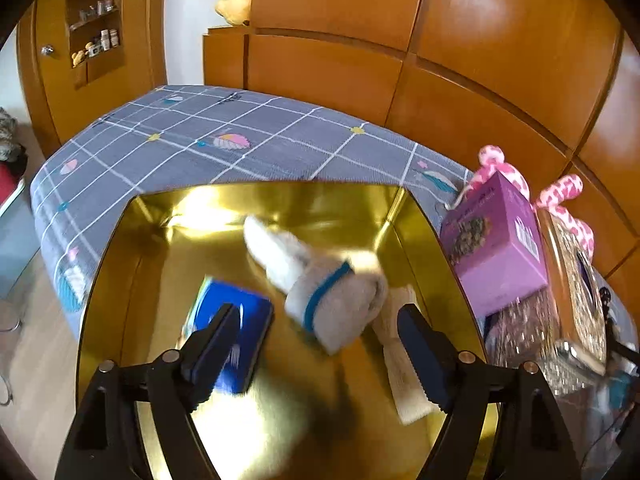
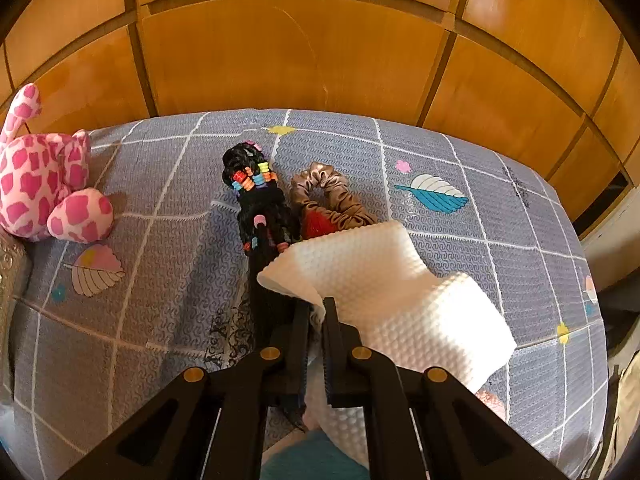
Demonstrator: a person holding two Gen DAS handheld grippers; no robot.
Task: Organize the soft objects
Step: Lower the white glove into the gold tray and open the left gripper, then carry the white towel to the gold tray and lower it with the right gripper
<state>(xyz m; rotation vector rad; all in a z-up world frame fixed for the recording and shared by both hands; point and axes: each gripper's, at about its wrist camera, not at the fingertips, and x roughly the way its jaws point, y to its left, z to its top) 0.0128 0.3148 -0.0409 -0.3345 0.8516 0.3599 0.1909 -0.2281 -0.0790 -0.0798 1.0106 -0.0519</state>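
In the left wrist view my left gripper (image 1: 320,312) stands open above a gold box (image 1: 280,204). A blurred white sock with a blue band (image 1: 332,292) is just ahead of the fingers, free of both pads, over the box floor. A blue packet (image 1: 248,344) and a white cloth (image 1: 404,380) lie inside the box. In the right wrist view my right gripper (image 2: 317,304) is shut on the edge of a white dimpled cloth (image 2: 380,280), which is held over the bed. Beyond it lie a black beaded hair piece (image 2: 260,208) and a brown scrunchie (image 2: 328,192).
The grey checked bedsheet (image 2: 160,240) covers the bed, with wooden wardrobe panels (image 2: 280,60) behind. A pink spotted plush (image 2: 44,184) sits at the left. A purple carton (image 1: 496,248) and glittery bags (image 1: 576,300) stand right of the gold box.
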